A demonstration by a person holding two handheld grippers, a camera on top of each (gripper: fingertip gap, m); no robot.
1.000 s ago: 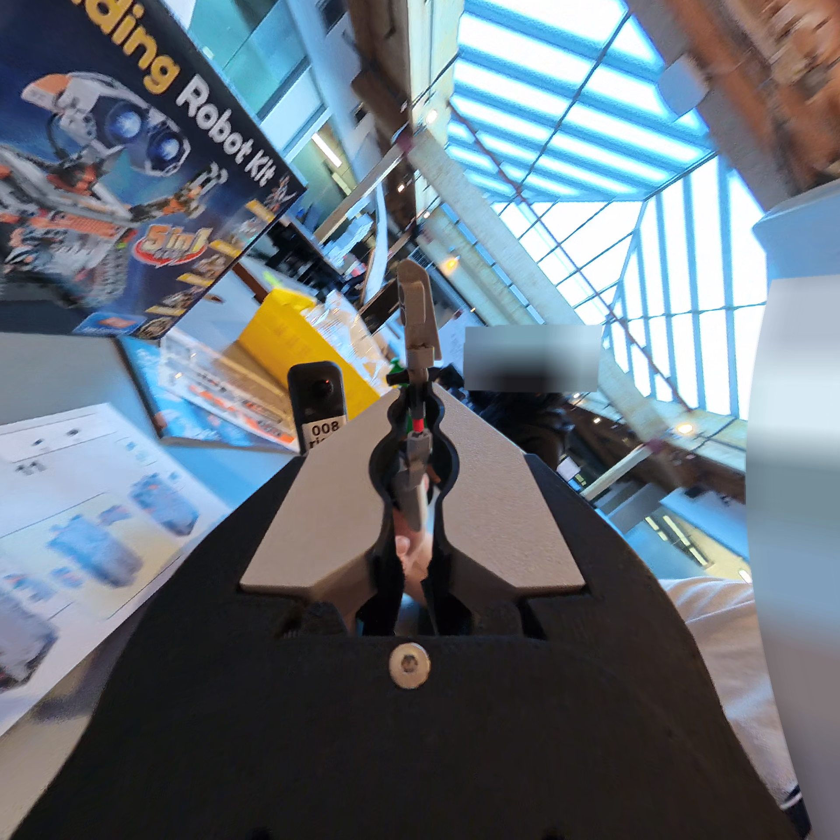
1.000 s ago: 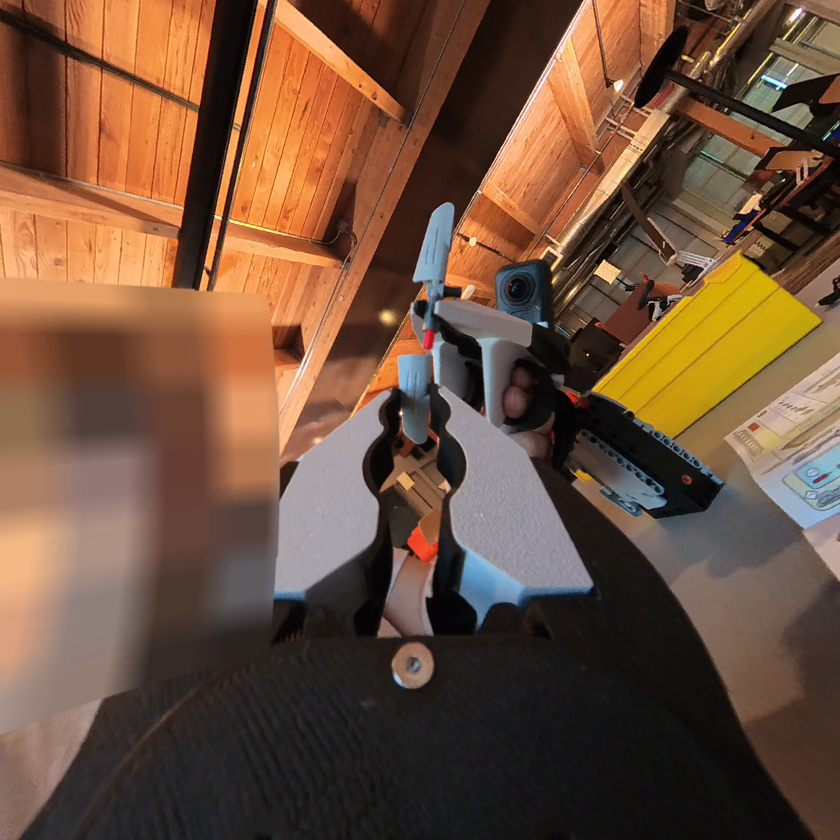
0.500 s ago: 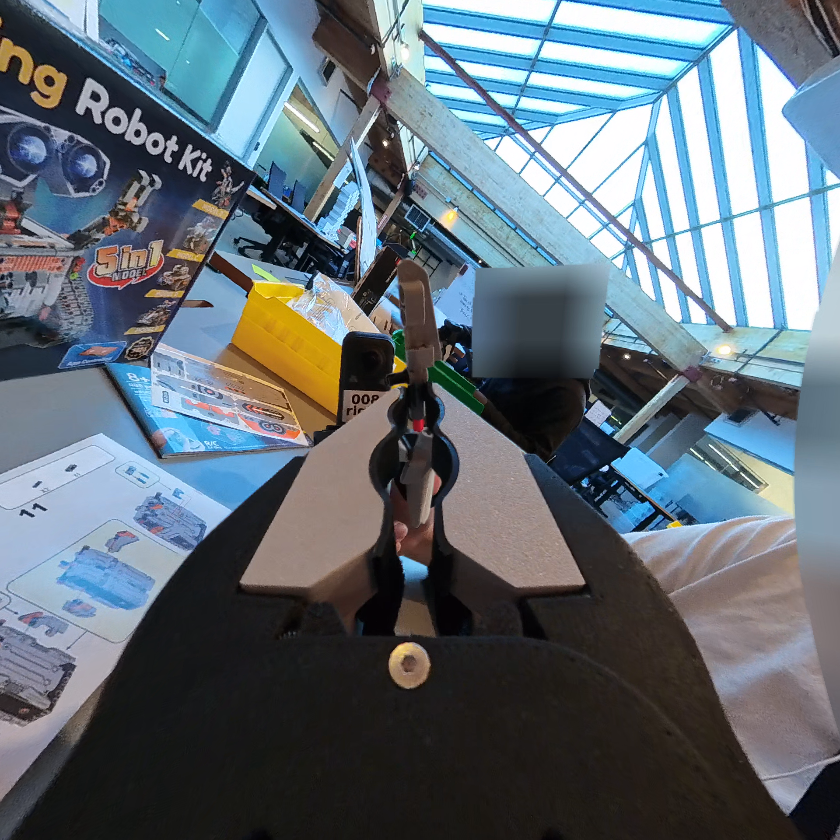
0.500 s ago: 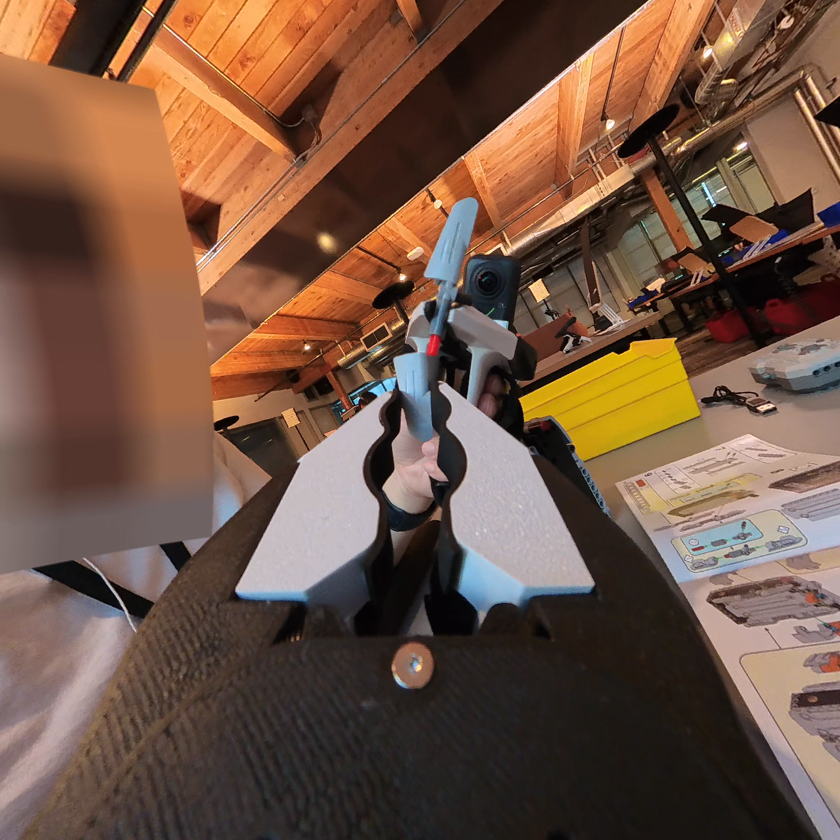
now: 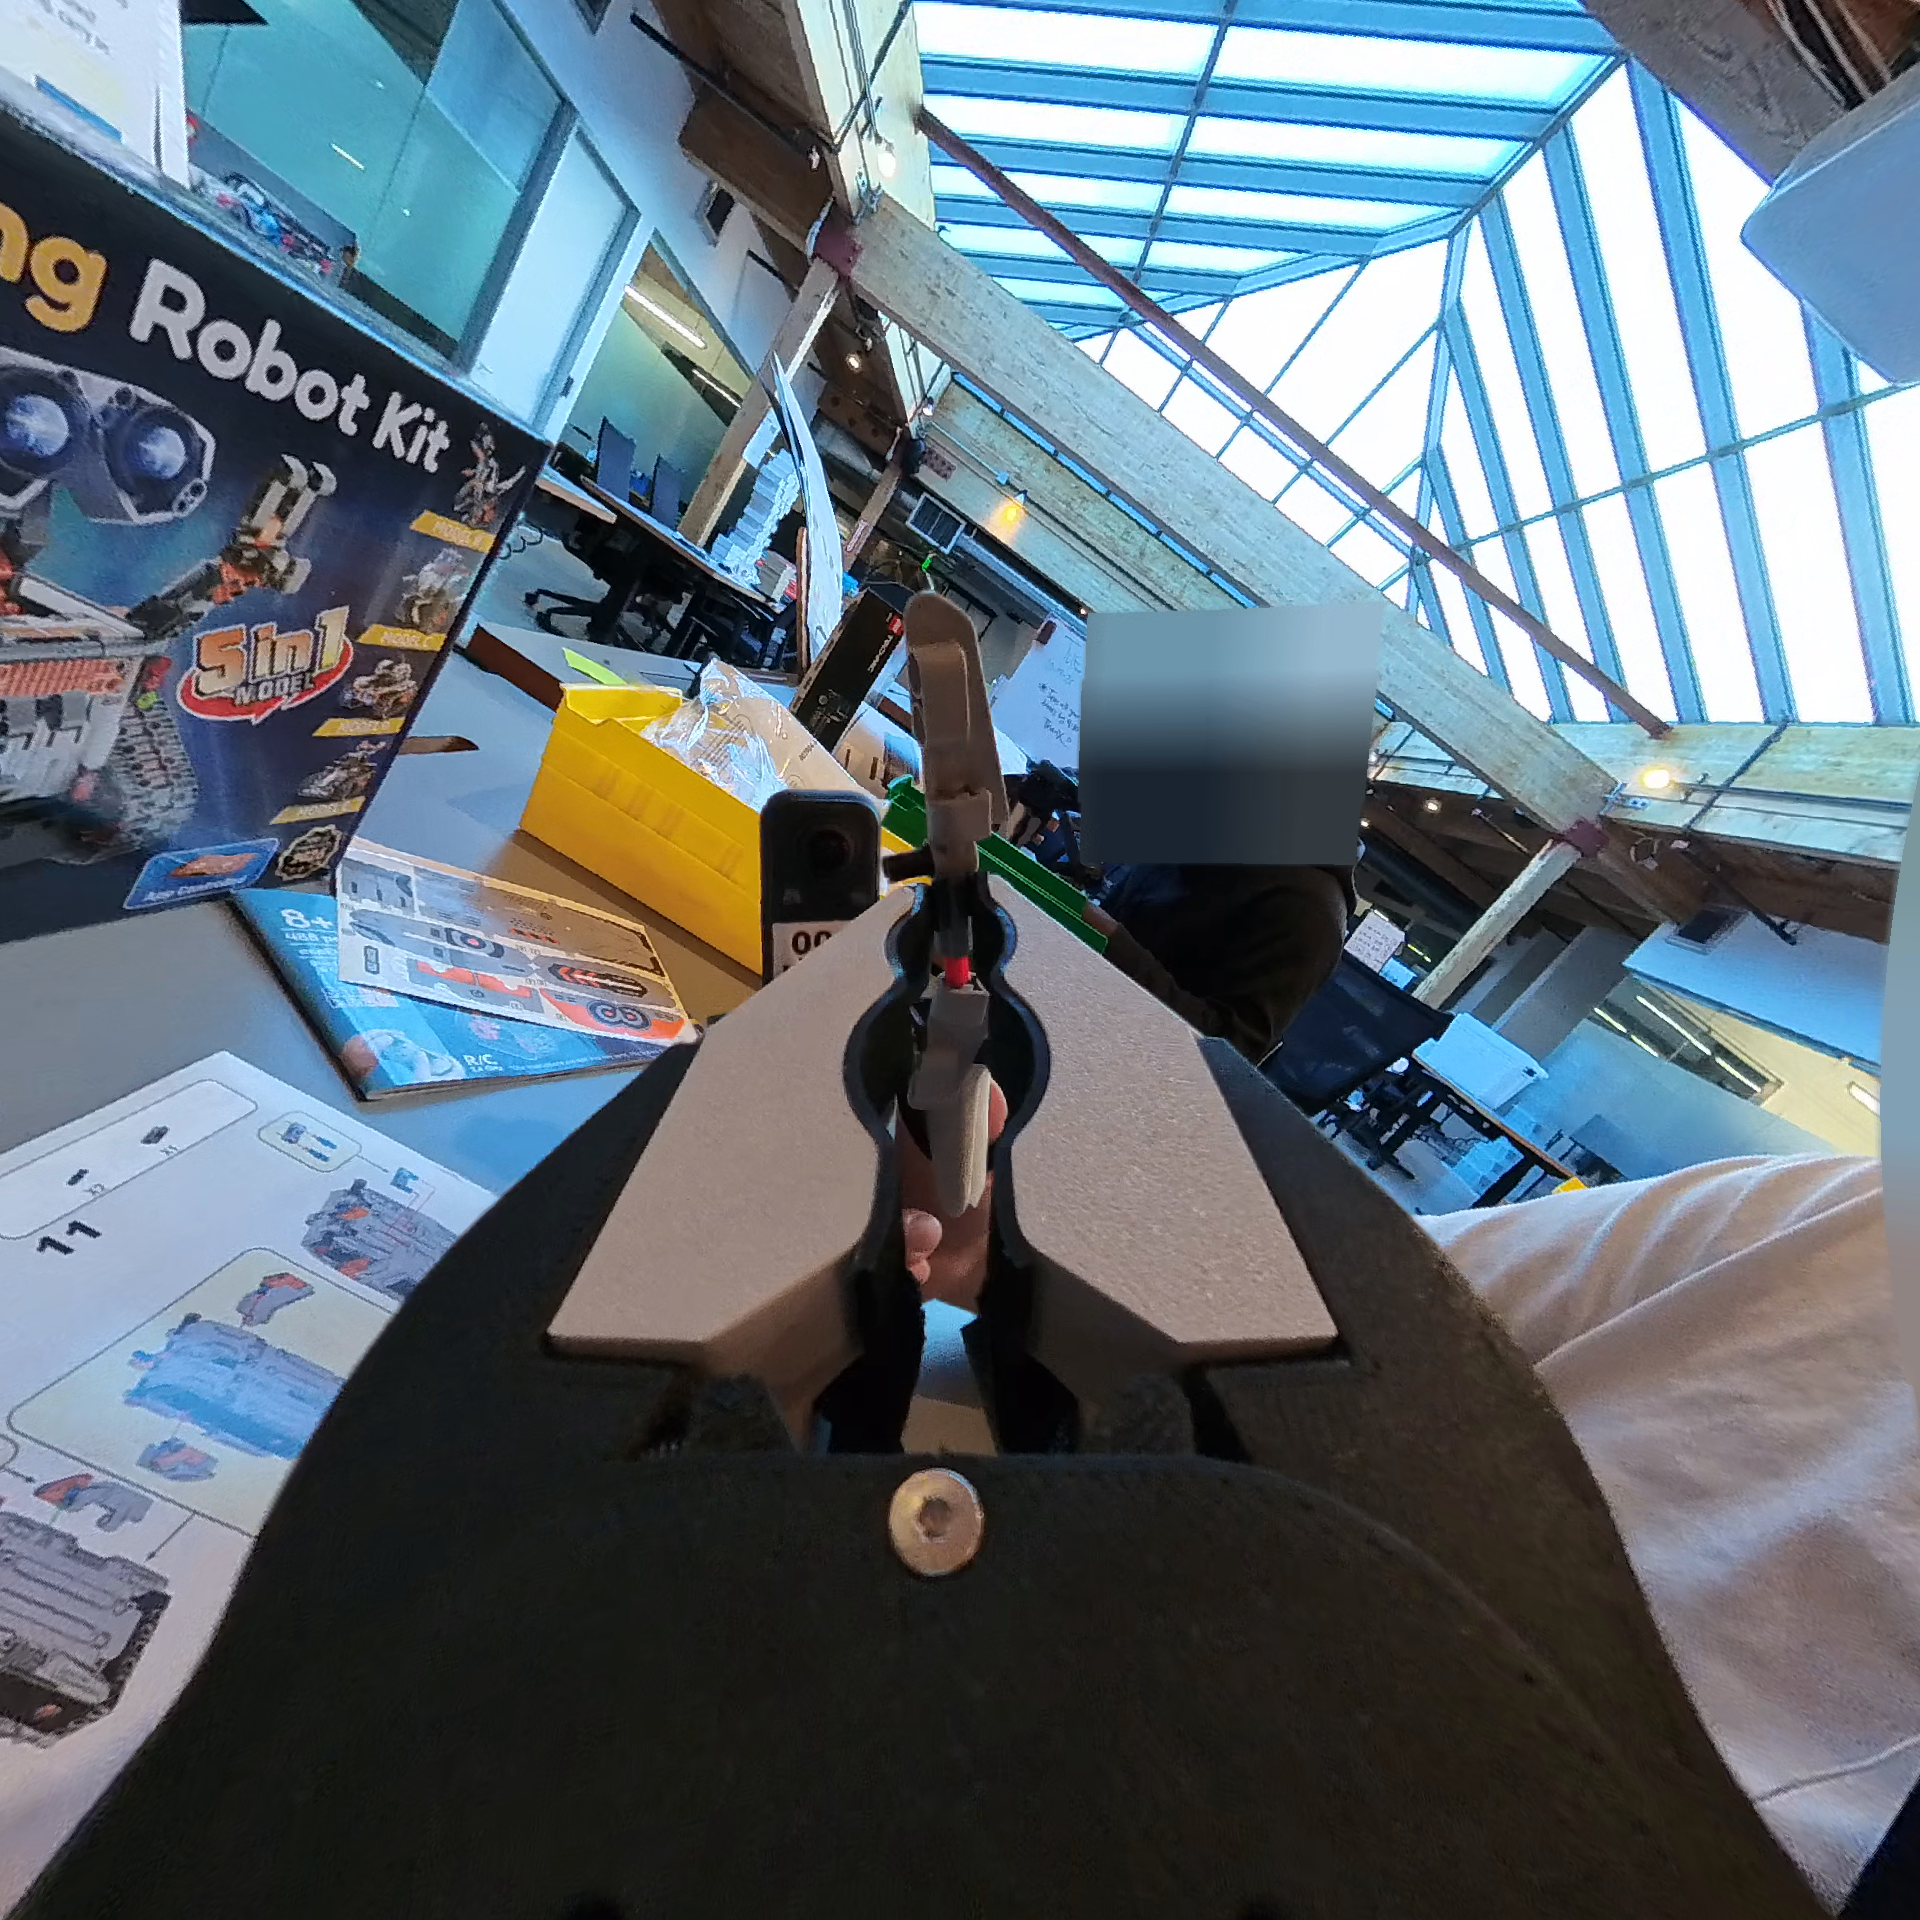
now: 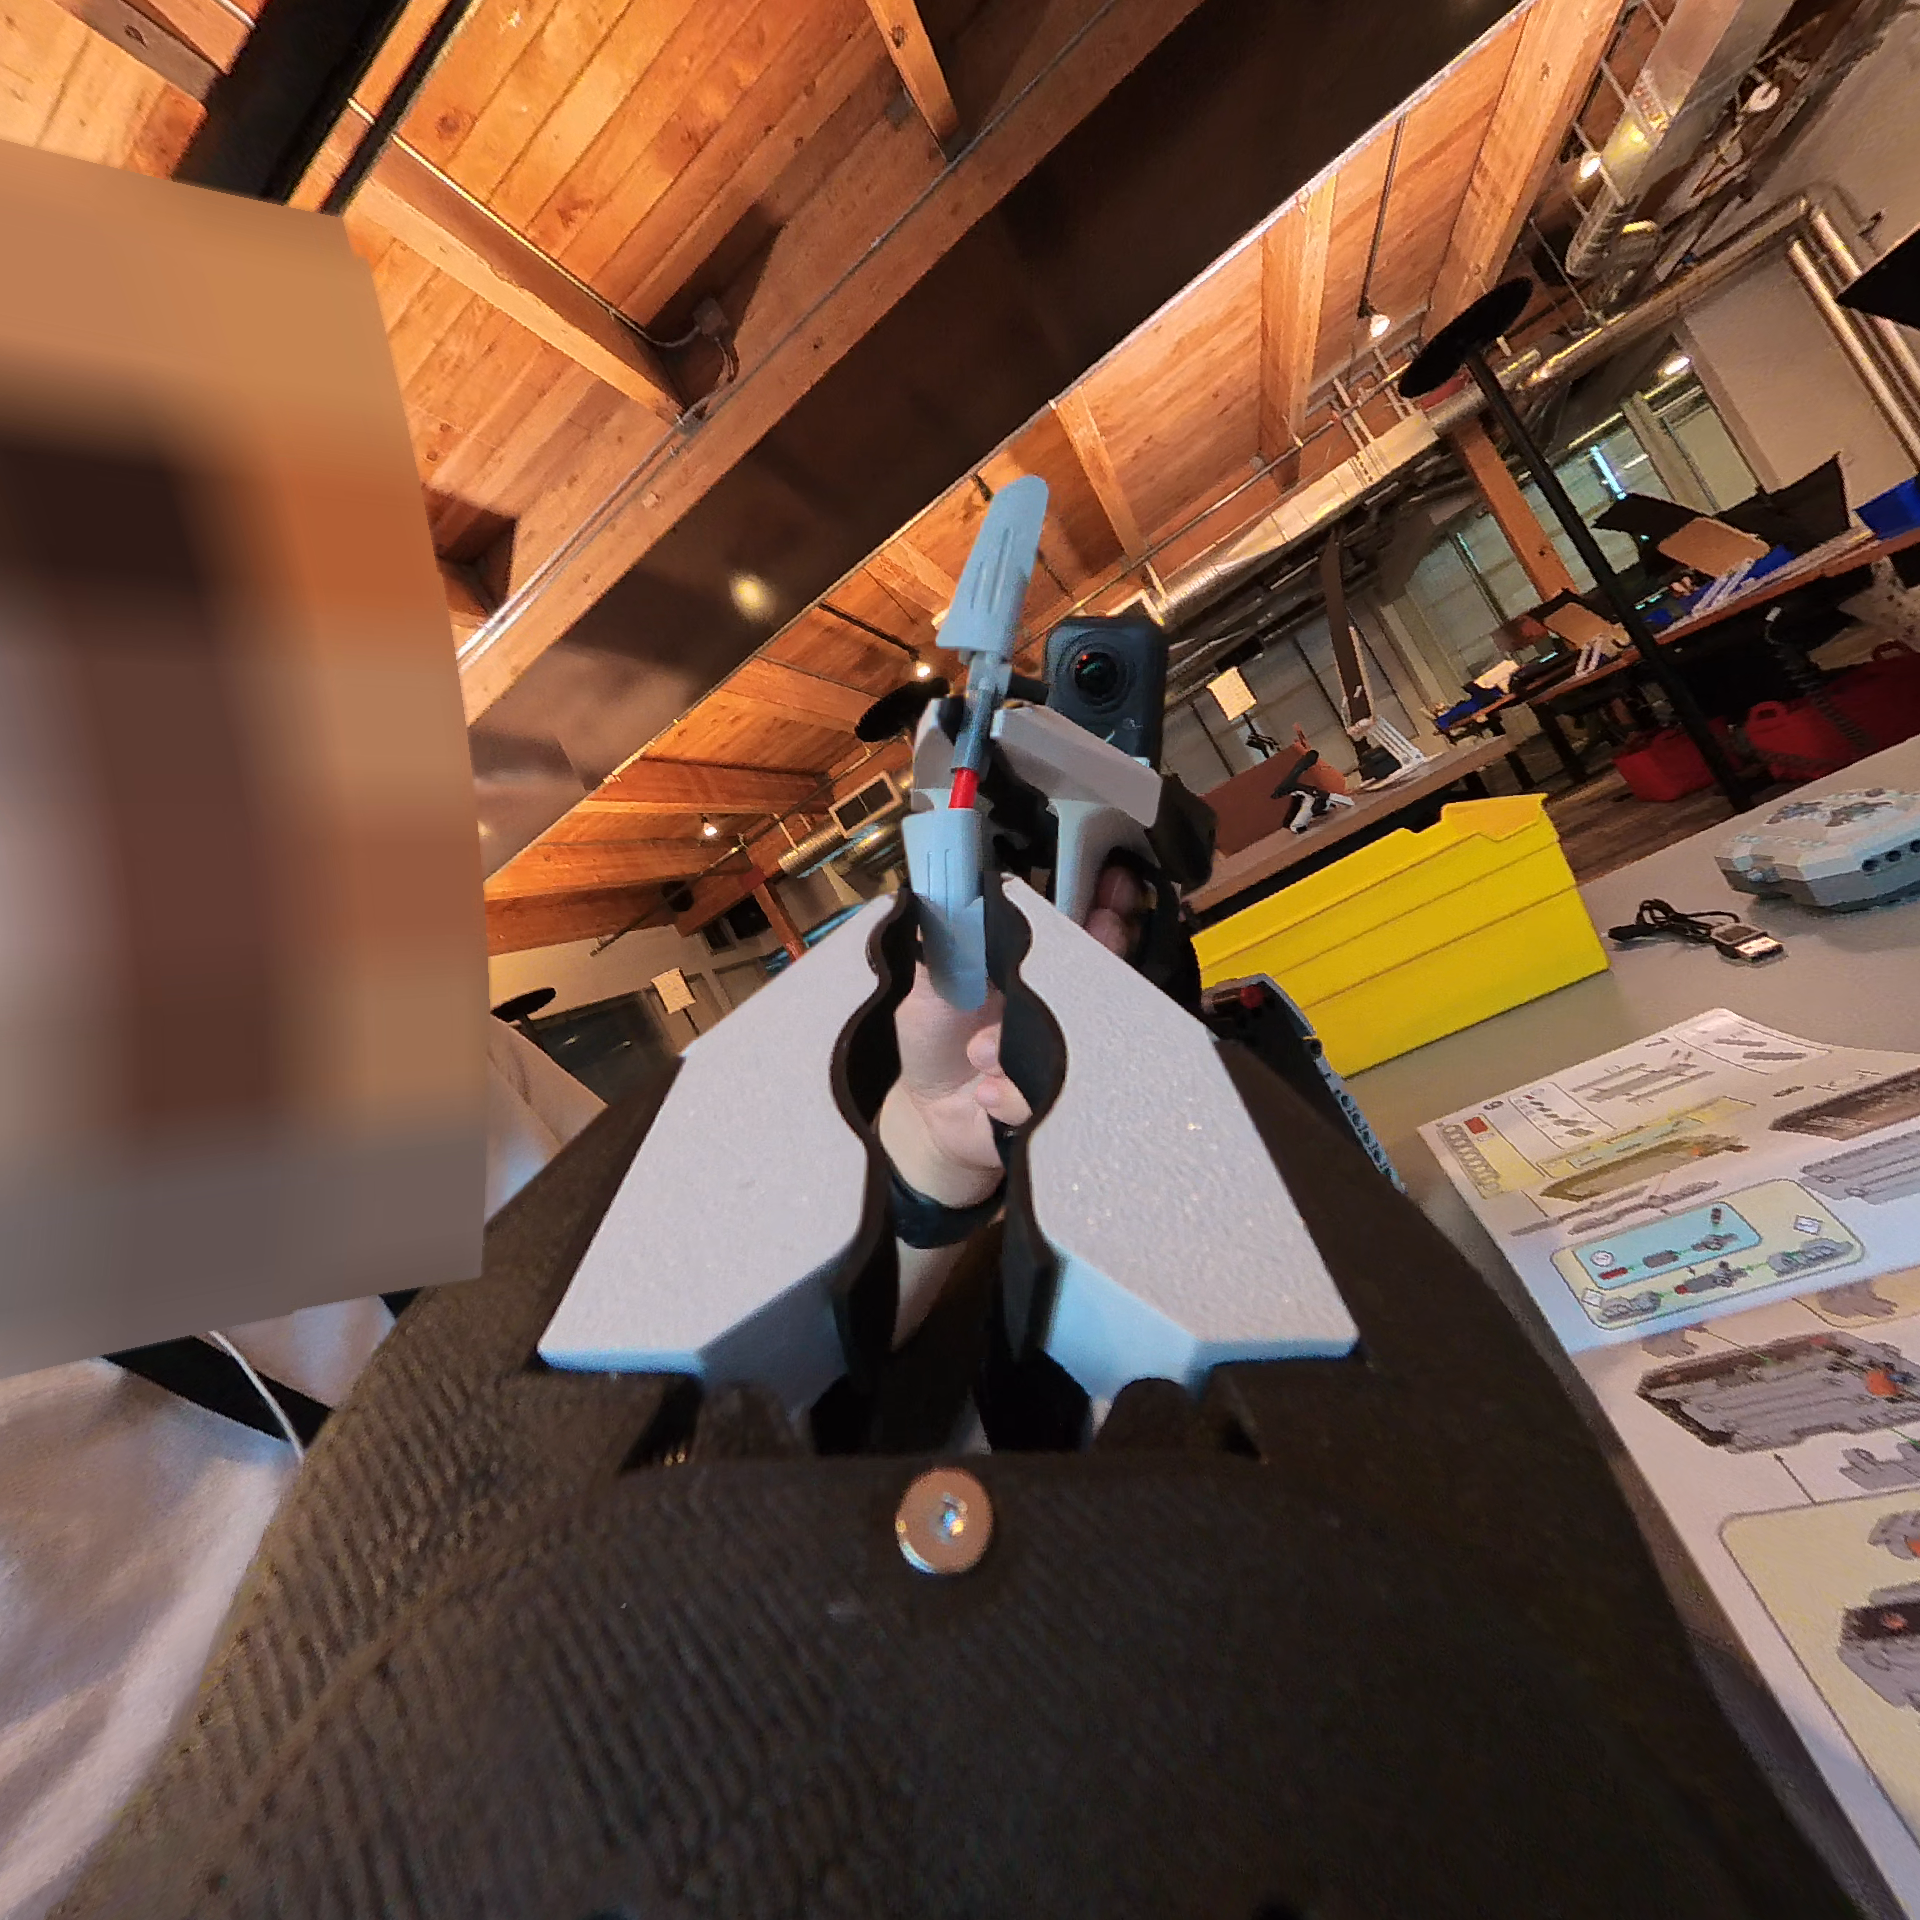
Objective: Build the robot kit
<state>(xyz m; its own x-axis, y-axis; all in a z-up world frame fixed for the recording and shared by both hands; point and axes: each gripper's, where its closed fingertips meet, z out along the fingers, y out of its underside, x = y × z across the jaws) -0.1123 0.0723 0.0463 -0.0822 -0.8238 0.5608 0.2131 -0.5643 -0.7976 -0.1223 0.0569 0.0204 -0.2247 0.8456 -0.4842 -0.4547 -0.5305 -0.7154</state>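
A small assembly of two grey blades joined by a thin axle with a red section is held in the air between both grippers. In the left wrist view my left gripper [image 5: 951,899] is shut on the axle; the upper blade [image 5: 951,717] sticks out past its tips and the lower blade [image 5: 951,1091] hangs in the hollow between its fingers. In the right wrist view my right gripper [image 6: 956,925] is shut on the lower blade [image 6: 948,904]. The left gripper [image 6: 971,748] faces it just beyond, below the upper blade [image 6: 997,571].
On the grey table: a yellow bin [image 5: 644,790] [image 6: 1392,925], open instruction sheets [image 5: 187,1247] [image 6: 1704,1164], a booklet [image 5: 499,987], a robot kit box [image 5: 208,623], a black beam frame [image 6: 1299,1049], a grey hub [image 6: 1829,852] and a cable [image 6: 1704,930]. A white sleeve [image 5: 1714,1403] is at right. Only a small space, under 4 cm, lies between the two pairs of fingers.
Both grippers have tilted down together, so more of the table and sheets shows. The blade assembly stays gripped between them.
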